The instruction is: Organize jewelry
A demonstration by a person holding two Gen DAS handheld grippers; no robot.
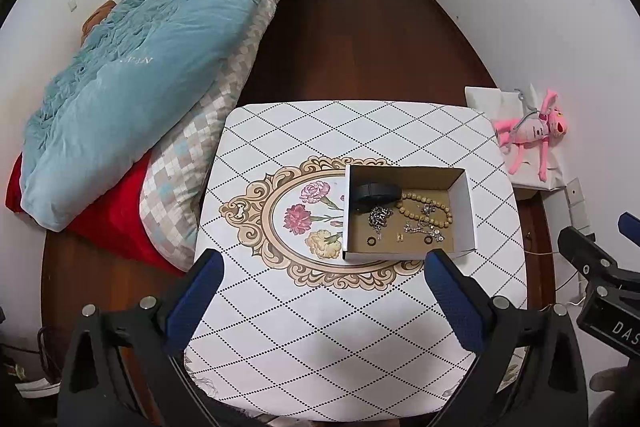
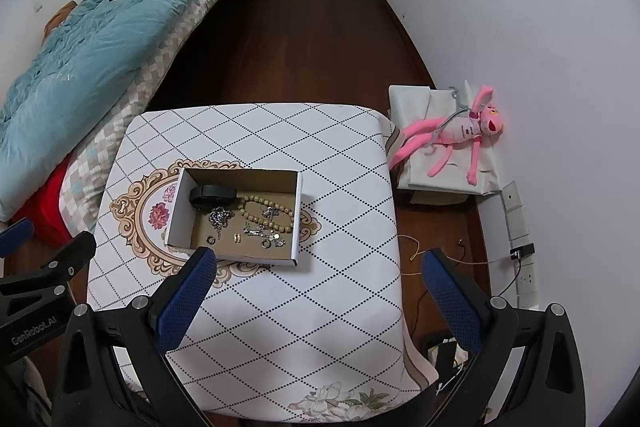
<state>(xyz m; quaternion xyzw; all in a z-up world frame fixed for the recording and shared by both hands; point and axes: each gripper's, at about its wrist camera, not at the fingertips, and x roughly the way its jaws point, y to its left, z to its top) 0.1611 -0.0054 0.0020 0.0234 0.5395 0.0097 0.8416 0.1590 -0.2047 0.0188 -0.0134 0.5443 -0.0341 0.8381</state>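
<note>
Hovering above the near half of the surface (image 1: 320, 327): left gripper (image 1: 324, 263) and right gripper (image 2: 320, 261), both w/ jaws spread wide, nothing held. Open cardboard box (image 1: 466, 211) sits mid-surface on the floral oval print, just beyond the left jaws, toward their right finger; in right view it's ahead-left, near wall just past the left fingertip (image 2: 206, 259). Inside box: black band (image 1: 376, 193) at the back-left, beaded bracelet (image 1: 426, 213) beside it, silver chain (image 1: 379, 217), small rings and metal bits near the front wall. All jewelry inside box, none loose on the surface. Bare patterned cloth all around box. Bed (image 1: 140, 87) abuts the left edge, floor (image 1: 360, 47) beyond the far edge, pink plush toy (image 2: 460, 135) on a white box off the right edge.
</note>
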